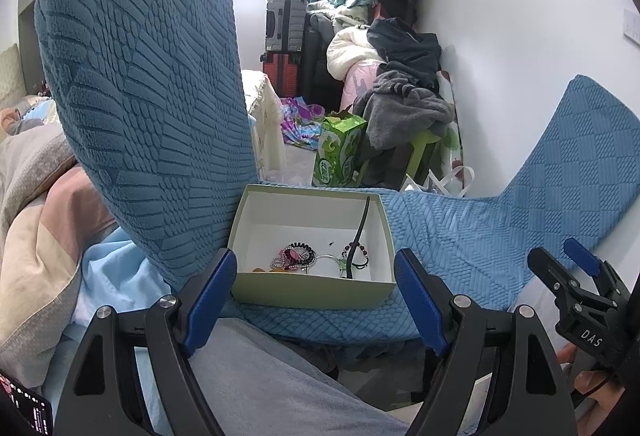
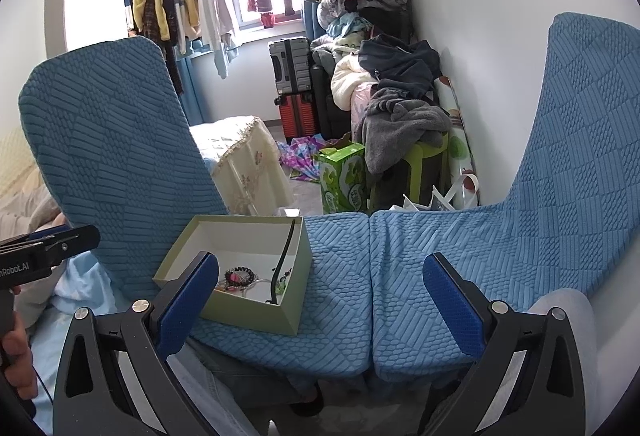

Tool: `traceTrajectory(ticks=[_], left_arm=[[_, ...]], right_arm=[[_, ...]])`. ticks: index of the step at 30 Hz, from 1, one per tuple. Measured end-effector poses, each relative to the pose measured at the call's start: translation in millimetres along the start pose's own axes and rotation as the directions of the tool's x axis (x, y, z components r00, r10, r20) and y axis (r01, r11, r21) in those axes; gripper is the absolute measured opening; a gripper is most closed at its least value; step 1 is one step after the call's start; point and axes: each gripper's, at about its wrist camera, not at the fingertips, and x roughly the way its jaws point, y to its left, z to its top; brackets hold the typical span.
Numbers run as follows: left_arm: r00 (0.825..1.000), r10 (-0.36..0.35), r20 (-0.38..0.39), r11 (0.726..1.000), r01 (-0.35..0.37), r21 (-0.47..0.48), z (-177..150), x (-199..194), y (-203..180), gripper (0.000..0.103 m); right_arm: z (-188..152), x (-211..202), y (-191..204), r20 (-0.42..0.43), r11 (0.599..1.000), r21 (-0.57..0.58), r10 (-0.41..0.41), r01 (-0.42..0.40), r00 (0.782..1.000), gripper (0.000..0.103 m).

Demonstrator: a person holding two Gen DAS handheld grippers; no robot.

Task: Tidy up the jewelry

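A pale green box [image 1: 308,290] with a white inside sits on a blue chair seat [image 1: 460,236]. In it lie a black and pink beaded bracelet [image 1: 298,254], a thin silver ring bangle [image 1: 326,262], a beaded bracelet [image 1: 358,250] and a black hair stick [image 1: 359,232] that leans on the box's right wall. My left gripper [image 1: 316,296] is open and empty, just in front of the box. My right gripper [image 2: 320,288] is open and empty, over the seat to the right of the box [image 2: 256,312]; it also shows in the left wrist view [image 1: 560,262]. The left gripper body [image 2: 44,248] shows at the right wrist view's left edge.
Two chairs with blue textured covers stand side by side, their backrests [image 1: 140,96] [image 2: 580,156] to the left and right. Behind are a green carton [image 1: 340,152], suitcases [image 1: 286,48], piled clothes [image 1: 400,76] and a white wall. My leg in grey [image 1: 280,388] is below the left gripper.
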Motion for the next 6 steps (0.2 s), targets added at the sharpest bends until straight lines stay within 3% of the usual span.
traceTrajectory(ticks=[6], left_arm=[[1.000, -0.001, -0.004, 1.000, 0.001, -0.004, -0.5, 0.0, -4.4, 0.081]], right_arm=[[-1.8, 0.1, -2.5, -0.002, 1.000, 0.000, -0.006, 0.006, 1.000, 0.103]])
